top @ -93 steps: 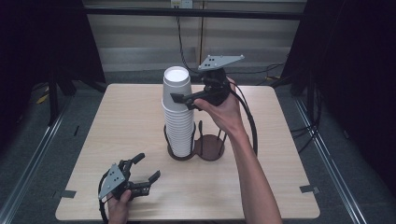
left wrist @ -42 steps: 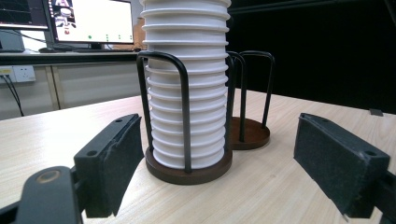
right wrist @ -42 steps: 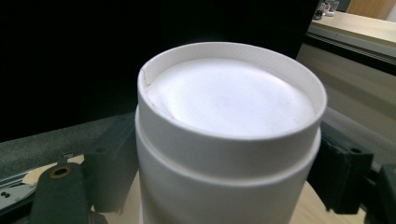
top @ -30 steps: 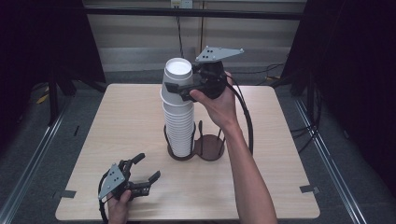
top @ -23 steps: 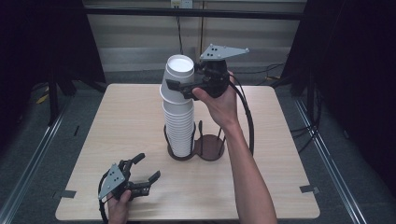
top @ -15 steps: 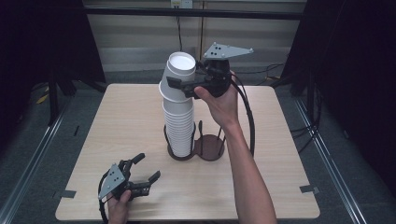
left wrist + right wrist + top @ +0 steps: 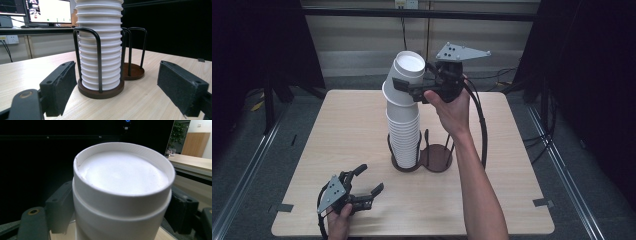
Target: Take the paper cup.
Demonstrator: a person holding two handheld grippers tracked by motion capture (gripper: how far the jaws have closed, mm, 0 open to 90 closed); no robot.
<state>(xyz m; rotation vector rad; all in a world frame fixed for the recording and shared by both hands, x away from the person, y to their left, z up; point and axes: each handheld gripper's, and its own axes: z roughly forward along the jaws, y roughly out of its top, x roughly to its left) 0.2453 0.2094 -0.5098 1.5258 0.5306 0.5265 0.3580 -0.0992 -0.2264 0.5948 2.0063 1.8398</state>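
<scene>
"Cups! A tall stack of white cups [image 7: 404, 131] stands in the dark wire holder [image 7: 404, 161] in the middle of the table [image 7: 512, 160]. Where is the top one?"

"The top cup [image 7: 404, 80] is in the right gripper [image 7: 412, 89]. The jaws squeeze it from both sides, up high. It tips to the left."

"Is it off the stack?"

"Maybe not all the way. From above, its bottom looks like it touches the cup under it, but I cannot tell for sure. So I think the pull is partly done."

"What about the other side of the holder?"

"The round plate next to the stack [image 7: 436, 157] has no cups on it. Maybe cups go there, but nobody told us the job."

"And the left gripper [image 7: 368, 184]?"

"It sits low on the near left part of the table, well apart from the stack. Its jaws are spread wide and hold nothing. They point at the bottom of the stack."

"So what is left?"

"My guess: lift the top cup free and put it somewhere. All the other cups sit in the holder."
</scene>
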